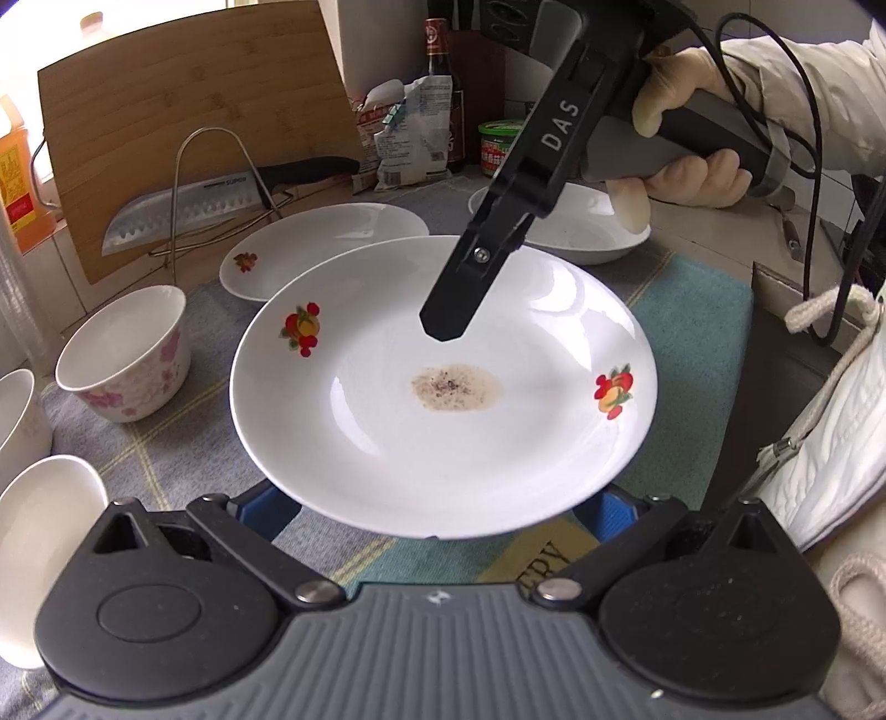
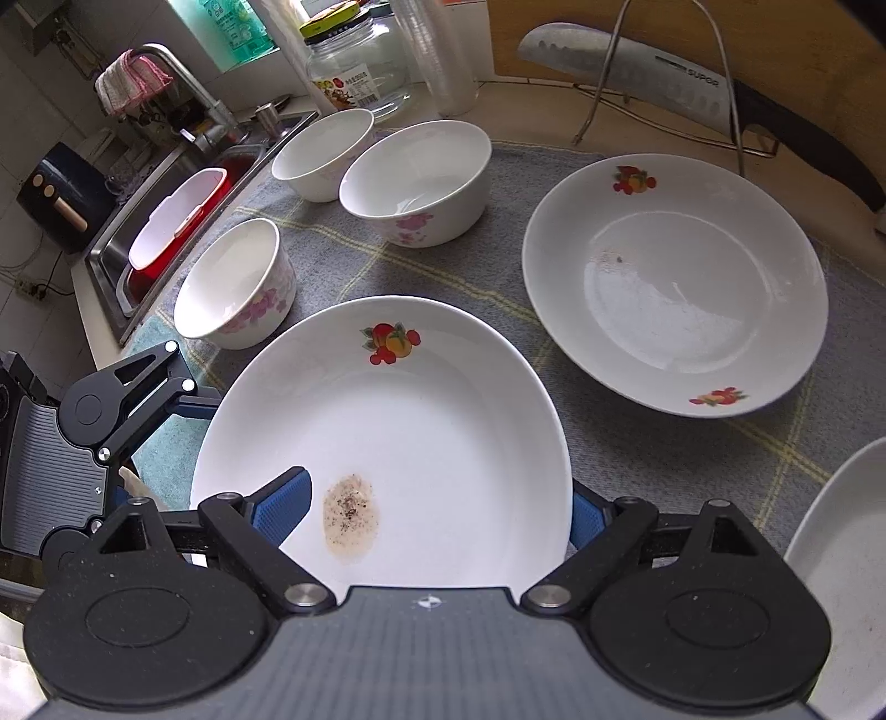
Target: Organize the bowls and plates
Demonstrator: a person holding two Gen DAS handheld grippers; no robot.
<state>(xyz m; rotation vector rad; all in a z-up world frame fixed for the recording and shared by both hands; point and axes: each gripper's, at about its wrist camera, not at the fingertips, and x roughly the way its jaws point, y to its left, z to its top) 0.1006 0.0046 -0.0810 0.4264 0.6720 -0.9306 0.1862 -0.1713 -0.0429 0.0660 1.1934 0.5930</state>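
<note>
on the grey checked counter mat [image 2: 498,166], from the left, three white floral bowls [image 2: 235,285], then the white fruit-print plate [image 2: 421,437], raised and carried between both tools. left gripper [image 1: 437,515] cups its near rim, grip unclear. right gripper [image 2: 437,520] straddles it wide; one finger [image 1: 448,310] lies over the well. risk: the plate tips and slides out. round, no long axis; tilted, stained face up.

Soft daylight lit both views brightly, coming from a window [image 2: 243,27] at the back of the right wrist view, and shadows on the cloth [image 1: 166,443] were faint. Pale glare streaked the held plate [image 1: 443,387] and the plate beyond [image 2: 675,282]. Fisheye bending curved the edges and darkened the corners, while the centres stayed sharp.
</note>
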